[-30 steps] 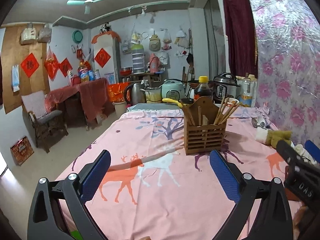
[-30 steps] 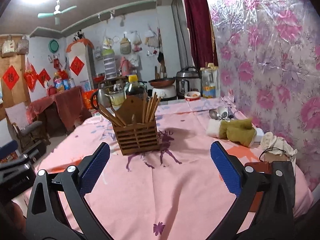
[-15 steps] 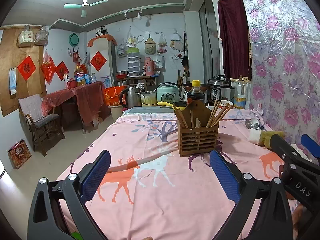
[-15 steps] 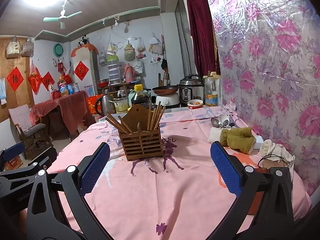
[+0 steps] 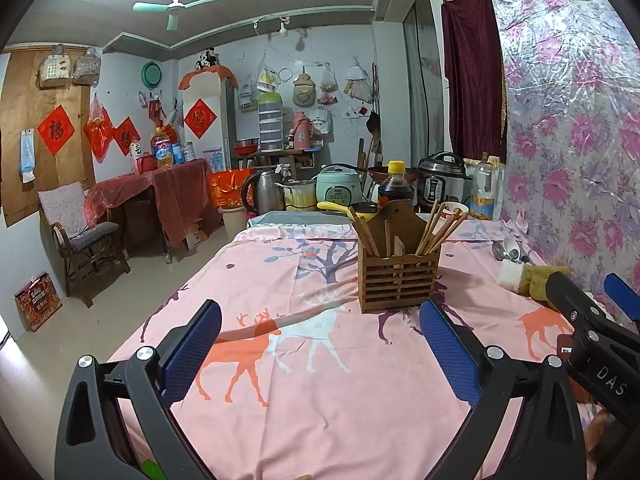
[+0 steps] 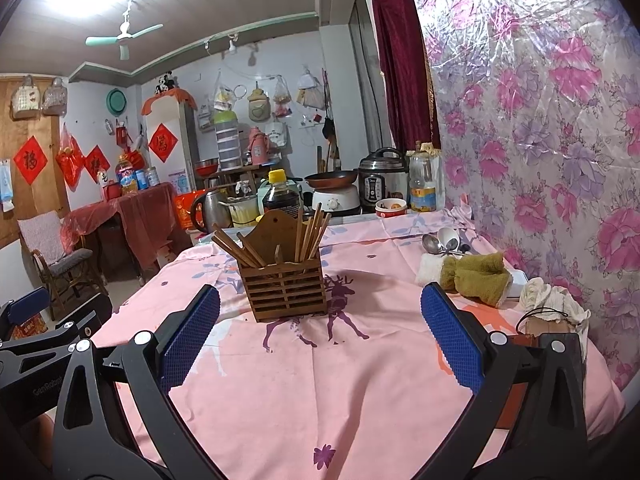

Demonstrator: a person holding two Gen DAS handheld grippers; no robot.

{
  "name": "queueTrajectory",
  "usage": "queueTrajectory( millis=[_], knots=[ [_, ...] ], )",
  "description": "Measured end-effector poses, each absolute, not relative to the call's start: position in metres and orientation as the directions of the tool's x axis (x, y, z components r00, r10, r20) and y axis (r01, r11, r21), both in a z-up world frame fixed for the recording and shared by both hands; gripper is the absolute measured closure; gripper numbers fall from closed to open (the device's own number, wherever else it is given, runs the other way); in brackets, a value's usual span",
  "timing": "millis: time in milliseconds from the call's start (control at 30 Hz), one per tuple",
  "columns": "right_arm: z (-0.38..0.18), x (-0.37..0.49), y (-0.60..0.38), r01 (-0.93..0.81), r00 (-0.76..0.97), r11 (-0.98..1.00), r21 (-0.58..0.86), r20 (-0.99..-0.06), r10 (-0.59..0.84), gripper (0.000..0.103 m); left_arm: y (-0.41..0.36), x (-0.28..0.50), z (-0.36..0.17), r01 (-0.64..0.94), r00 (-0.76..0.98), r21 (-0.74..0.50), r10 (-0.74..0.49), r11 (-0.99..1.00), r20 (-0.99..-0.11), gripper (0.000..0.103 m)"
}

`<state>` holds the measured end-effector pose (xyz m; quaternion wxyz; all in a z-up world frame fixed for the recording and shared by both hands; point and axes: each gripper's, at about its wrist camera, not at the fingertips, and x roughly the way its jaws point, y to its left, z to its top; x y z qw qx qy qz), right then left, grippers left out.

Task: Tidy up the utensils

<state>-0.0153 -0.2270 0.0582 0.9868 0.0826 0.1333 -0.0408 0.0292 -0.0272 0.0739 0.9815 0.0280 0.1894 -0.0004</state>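
Note:
A slatted wooden utensil holder [image 5: 397, 280] [image 6: 286, 290] stands on the pink deer-print tablecloth [image 5: 320, 392] with several wooden chopsticks [image 5: 438, 229] [image 6: 310, 236] upright in it. Metal and white spoons [image 6: 442, 242] [image 5: 509, 249] lie by the floral wall. My left gripper [image 5: 320, 354] is open and empty, hovering short of the holder. My right gripper [image 6: 320, 340] is open and empty, also short of the holder; it shows at the right edge of the left wrist view [image 5: 592, 320].
An olive and white cloth [image 6: 468, 276] and a cream rag [image 6: 556, 300] lie at the table's right side. A soy sauce bottle [image 6: 282, 196], kettle [image 6: 210, 210] and rice cookers [image 6: 382, 182] crowd the far end. A chair [image 5: 78, 240] stands left on the floor.
Both grippers have drawn back and risen a little, so the holder looks smaller and farther. Both stay open and empty.

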Motion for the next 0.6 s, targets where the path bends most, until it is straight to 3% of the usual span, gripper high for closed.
queueTrajectory(
  millis=[600],
  knots=[
    [0.0589,-0.0152,-0.2276,0.103,0.961,0.983,0.152,-0.269,-0.059,0.006,-0.0280,0.0289,0.0742,0.014,0.928,0.054,0.007,0.998,-0.371,0.006]
  ],
)
